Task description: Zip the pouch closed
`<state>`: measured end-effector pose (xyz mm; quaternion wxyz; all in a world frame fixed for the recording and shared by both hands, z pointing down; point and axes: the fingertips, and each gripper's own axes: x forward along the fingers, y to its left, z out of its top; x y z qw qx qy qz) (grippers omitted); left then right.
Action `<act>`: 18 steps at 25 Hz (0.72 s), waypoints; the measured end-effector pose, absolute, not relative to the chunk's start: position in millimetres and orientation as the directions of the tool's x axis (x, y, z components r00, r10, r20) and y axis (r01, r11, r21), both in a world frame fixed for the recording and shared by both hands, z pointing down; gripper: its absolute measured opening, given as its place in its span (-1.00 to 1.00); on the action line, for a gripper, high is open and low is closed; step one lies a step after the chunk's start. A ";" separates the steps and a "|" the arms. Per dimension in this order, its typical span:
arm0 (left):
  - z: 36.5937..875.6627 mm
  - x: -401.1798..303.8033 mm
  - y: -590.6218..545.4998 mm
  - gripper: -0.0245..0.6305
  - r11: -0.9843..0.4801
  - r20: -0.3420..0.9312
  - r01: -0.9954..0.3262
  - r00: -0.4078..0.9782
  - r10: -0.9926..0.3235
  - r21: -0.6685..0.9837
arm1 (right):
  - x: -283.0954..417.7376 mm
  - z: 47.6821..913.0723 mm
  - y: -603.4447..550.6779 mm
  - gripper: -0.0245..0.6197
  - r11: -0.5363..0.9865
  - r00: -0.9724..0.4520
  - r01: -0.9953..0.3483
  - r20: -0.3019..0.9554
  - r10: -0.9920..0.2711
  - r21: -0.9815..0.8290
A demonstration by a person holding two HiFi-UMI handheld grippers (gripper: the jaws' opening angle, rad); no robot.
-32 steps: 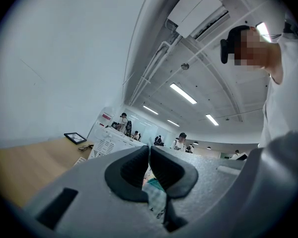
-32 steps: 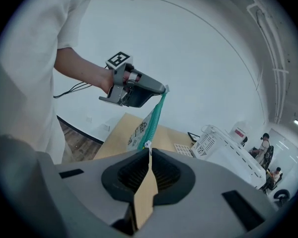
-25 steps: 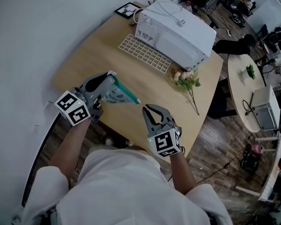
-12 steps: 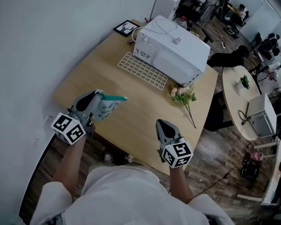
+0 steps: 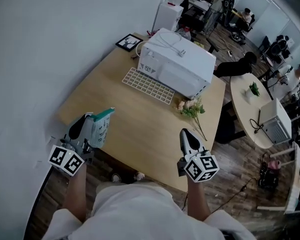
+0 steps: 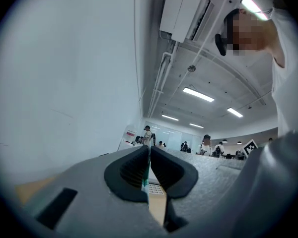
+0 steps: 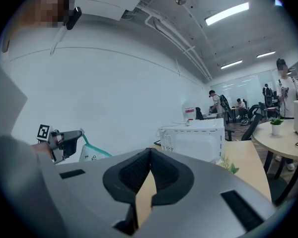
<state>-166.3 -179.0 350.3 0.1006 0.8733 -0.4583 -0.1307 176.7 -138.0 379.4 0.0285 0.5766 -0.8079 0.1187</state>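
Above the table (image 5: 140, 109) our left gripper (image 5: 87, 121) stays clamped on the pouch (image 5: 100, 127). Our right gripper (image 5: 186, 135) has shut empty and drawn away to the right; zipping seems finished.

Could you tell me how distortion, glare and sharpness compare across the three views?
Head view: wide-angle, the table edges bow slightly; light is even, no glare. Left gripper view: round fisheye with black corners; a ceiling light burns out white. Right gripper view: same fisheye, the wall bulging, yet the microwave reads sharp.

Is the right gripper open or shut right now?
Shut and empty: the right gripper has its fingers touching at the tips, nothing between them.
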 end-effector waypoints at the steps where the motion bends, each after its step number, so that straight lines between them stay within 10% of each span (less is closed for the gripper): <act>1: 348.6 -172.8 -175.8 -0.85 -0.546 -0.141 -0.785 0.529 -0.837 0.293 | 177.9 375.7 -136.2 -0.92 0.298 -0.324 -0.941 0.176 -0.930 -0.159; 18: 345.8 -226.8 -141.5 -0.85 -0.478 -0.172 -0.853 0.449 -0.877 0.211 | 185.6 350.7 -90.7 -0.92 0.153 -0.175 -0.966 0.093 -0.980 -0.210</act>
